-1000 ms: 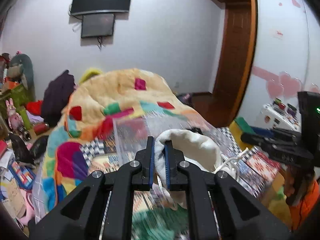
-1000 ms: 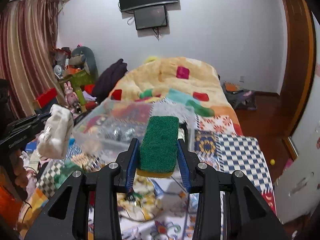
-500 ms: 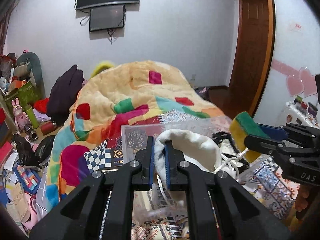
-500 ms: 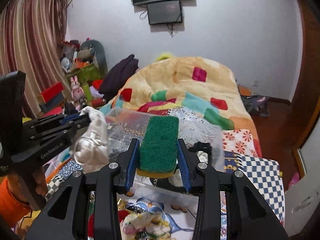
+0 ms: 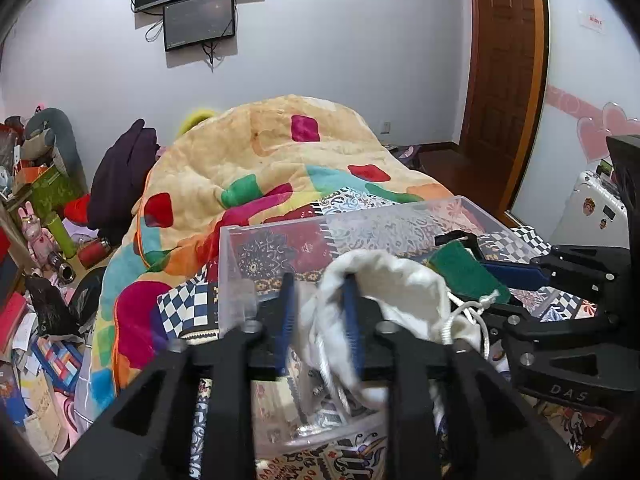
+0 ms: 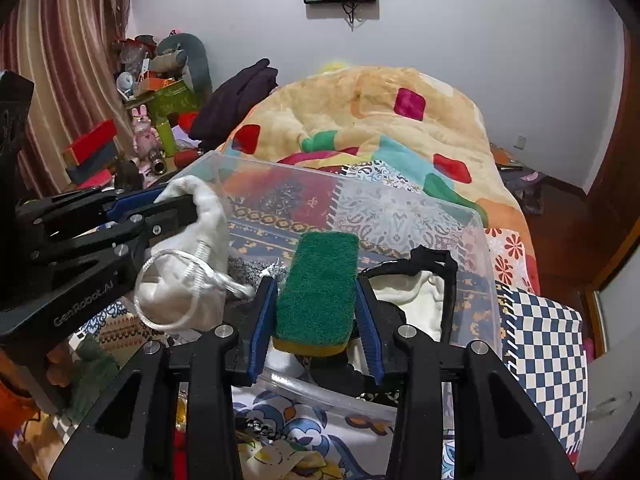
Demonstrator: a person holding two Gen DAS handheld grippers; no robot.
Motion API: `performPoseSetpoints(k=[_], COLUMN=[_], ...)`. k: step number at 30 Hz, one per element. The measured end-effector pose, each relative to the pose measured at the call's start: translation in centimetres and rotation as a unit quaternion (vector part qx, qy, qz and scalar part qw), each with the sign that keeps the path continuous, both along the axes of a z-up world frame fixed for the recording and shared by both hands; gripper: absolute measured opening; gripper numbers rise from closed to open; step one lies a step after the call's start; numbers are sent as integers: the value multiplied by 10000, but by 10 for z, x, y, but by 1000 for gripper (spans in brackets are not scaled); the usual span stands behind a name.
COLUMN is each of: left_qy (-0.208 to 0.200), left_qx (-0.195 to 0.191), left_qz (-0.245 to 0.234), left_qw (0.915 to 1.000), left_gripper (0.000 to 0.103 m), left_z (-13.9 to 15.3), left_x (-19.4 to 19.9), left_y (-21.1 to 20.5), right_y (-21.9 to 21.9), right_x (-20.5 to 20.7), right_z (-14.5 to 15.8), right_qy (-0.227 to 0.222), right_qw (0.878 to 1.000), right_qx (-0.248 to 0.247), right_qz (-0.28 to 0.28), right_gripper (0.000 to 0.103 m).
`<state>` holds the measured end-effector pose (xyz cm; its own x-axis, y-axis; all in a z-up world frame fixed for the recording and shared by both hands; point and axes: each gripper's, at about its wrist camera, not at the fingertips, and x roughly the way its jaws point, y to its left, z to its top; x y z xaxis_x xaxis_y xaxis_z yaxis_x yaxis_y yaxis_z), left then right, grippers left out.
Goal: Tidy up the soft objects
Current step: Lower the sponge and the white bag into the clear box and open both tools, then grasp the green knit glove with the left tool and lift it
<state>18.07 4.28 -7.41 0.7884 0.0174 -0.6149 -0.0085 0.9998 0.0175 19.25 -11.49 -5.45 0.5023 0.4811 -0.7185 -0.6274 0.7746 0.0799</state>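
My right tongs (image 6: 316, 320) sit slightly parted around the green-topped, yellow-backed scouring sponge (image 6: 318, 286), both blue pads touching its sides, poised over the clear plastic storage bin (image 6: 486, 264). My left tongs (image 5: 318, 320) are open wider (blurred in their own view), the white drawstring cloth pouch (image 5: 384, 284) draped over one finger above the bin. Beyond lies the patchwork fleece blanket (image 5: 272, 168) on the bed.
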Motion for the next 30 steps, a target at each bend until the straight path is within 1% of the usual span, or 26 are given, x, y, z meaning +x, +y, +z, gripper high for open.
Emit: performPoseSetpoints(k=[2, 3, 5, 7, 9, 10, 11, 12, 13, 14, 17, 18, 20, 23, 27, 30], left_qy=[-18, -36, -76, -124, -223, -274, -337, -380, -430, -458, -526, -537, -515, -359, 37, 363], left_qx=[-67, -67, -54, -59, -75, -69, -53, -40, -32, -36, -87, -93, -74, -90, -194, -344], left_qz=[-14, -25, -96, -159, -231, -250, -274, -298, -332, -354, -364, -355, -357, -333, -304, -250], left_qw=[10000, 10000, 9999, 9998, 9995, 9993, 9990, 9988, 9985, 9983, 9979, 9979, 9980, 9988, 9993, 9984], left_gripper=[51, 52, 52, 54, 63, 66, 70, 75, 78, 83, 98, 100, 100, 101, 101, 101], left_z=[2, 4, 9, 14, 23, 27, 31, 34, 38, 40, 44, 45, 42, 31, 5, -19], left_x=[-5, -7, -14, -20, -31, -36, -42, -47, -55, -60, -78, -82, -92, -102, -112, -115], left_y=[1, 0, -2, -4, -5, -6, -7, -7, -8, -8, -7, -7, -7, -6, -2, 2], right_y=[-1, -4, -6, -11, -18, -20, -24, -28, -32, -33, -42, -44, -49, -54, -52, -44], right_x=[0, -1, -4, -8, -12, -14, -17, -22, -27, -30, -42, -44, -49, -55, -60, -63], right_z=[3, 5, 10, 16, 24, 27, 31, 36, 40, 43, 49, 49, 46, 34, 11, -2], right_qy=[-15, -64, -145, -211, -273, -309, -371, -468, -561, -617, -698, -675, -595, -380, -36, 72], right_qw=[10000, 10000, 9998, 9997, 9994, 9992, 9989, 9983, 9977, 9972, 9964, 9965, 9968, 9977, 9987, 9991], right_qx=[-21, -25, -22, 22, 94, 129, 166, 196, 216, 233, 322, 341, 369, 378, 329, 253], right_qz=[-24, -53, -95, -130, -175, -200, -240, -291, -322, -348, -369, -370, -377, -409, -387, -327], right_gripper=[43, 45, 52, 54, 56, 61, 67, 70, 75, 80, 85, 85, 87, 87, 87, 87])
